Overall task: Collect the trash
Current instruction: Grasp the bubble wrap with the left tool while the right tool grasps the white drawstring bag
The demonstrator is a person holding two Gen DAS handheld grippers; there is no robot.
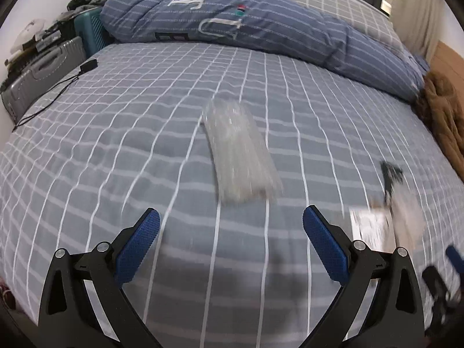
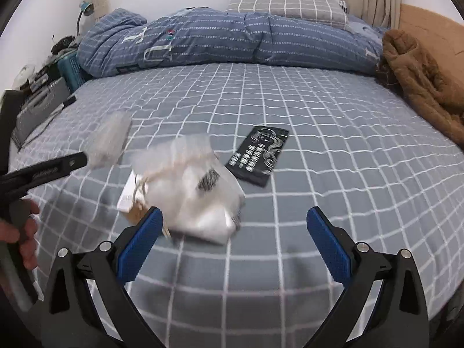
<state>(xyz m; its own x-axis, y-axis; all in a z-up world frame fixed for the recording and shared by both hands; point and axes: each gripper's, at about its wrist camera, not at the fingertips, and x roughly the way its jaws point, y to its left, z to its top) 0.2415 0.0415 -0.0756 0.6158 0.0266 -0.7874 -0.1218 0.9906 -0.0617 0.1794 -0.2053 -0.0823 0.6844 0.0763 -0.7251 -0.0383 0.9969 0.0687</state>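
Observation:
A clear plastic wrapper [image 1: 242, 150] lies on the grey checked bed sheet [image 1: 116, 133], just ahead of my open, empty left gripper [image 1: 231, 226]. In the right wrist view it shows blurred at the left [image 2: 108, 139]. A crumpled clear bag with a barcode label [image 2: 200, 197] lies just ahead of my open, empty right gripper [image 2: 235, 223], close to its left finger. A white card [image 2: 127, 194] sticks out from under the bag. A black printed packet [image 2: 258, 156] lies beyond it. The bag appears blurred at the right in the left wrist view [image 1: 403, 211].
A folded blue striped duvet [image 2: 226, 37] and a checked pillow [image 2: 287, 3] lie at the far side. A brown blanket [image 2: 420, 78] is at the right. Suitcases [image 1: 43, 69] stand left of the bed, and a black cable [image 1: 58, 87] lies on the sheet's left edge.

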